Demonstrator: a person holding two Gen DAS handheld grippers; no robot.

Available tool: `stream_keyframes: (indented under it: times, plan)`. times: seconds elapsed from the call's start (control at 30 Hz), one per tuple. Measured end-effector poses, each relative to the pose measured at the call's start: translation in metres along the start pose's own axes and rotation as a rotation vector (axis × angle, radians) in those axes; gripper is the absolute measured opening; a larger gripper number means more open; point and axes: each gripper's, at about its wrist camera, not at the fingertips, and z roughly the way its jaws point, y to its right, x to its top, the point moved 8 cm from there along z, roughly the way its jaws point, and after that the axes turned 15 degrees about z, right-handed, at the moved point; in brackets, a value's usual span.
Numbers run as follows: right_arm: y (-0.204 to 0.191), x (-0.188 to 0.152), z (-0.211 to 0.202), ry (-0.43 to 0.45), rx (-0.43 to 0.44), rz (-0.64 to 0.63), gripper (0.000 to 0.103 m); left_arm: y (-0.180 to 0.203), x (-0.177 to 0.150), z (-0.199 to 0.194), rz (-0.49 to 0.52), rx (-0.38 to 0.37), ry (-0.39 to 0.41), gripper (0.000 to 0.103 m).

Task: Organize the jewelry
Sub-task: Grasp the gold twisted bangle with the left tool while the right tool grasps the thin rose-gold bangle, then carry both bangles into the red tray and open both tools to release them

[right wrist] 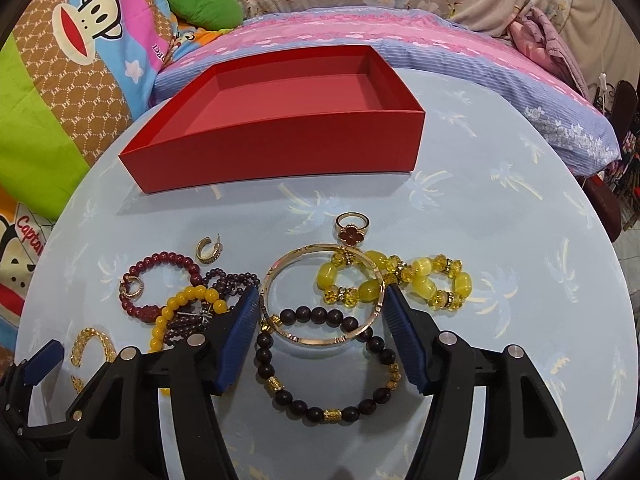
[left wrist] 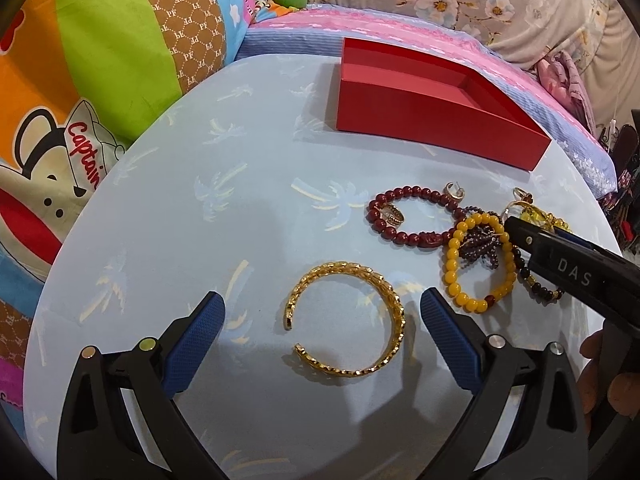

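Gold bangle [right wrist: 322,294] sits between our right tongs [right wrist: 320,308], whose pads touch its two sides on the blue counter [right wrist: 500,220]. Our left tongs [left wrist: 322,312] stand wide apart around a gold cuff [left wrist: 348,318]. We see the red box [right wrist: 280,120] empty behind.

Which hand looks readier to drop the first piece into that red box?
Probably the right. The right gripper has its blue pads against both sides of the thin gold bangle, seemingly gripping it. The left gripper is wide open around the gold cuff, touching nothing. The red box is empty.
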Motion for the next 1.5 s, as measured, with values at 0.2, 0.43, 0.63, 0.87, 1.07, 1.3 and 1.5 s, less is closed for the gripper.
stream_keyframes:
  times: [0.2, 0.43, 0.63, 0.87, 1.07, 1.3, 1.5]
  plan:
    - [-0.006, 0.001, 0.005, 0.022, -0.031, -0.045, 0.061, 0.0, 0.0, 0.0, 0.004, -0.001, -0.001, 0.094]
    - [0.001, 0.0, -0.007, 0.038, -0.006, -0.02, 0.06, 0.001, 0.0, 0.0, 0.004, -0.002, 0.0, 0.094]
    - [0.007, 0.002, -0.023, 0.059, 0.009, 0.0, 0.06, 0.003, 0.0, 0.0, 0.007, -0.006, 0.001, 0.093]
    - [0.015, -0.003, -0.033, 0.056, 0.02, 0.015, 0.06, 0.002, 0.002, -0.003, 0.004, -0.003, 0.019, 0.071]
    - [0.019, -0.008, -0.038, 0.053, 0.025, 0.022, 0.061, 0.01, 0.002, -0.008, 0.039, -0.034, 0.031, 0.054]
    - [0.022, -0.008, -0.048, 0.063, 0.037, 0.028, 0.061, 0.011, 0.001, -0.013, 0.025, -0.058, 0.027, 0.053]
    - [0.023, 0.002, -0.059, 0.085, 0.058, 0.031, 0.061, 0.011, 0.018, -0.023, 0.026, -0.063, 0.047, 0.053]
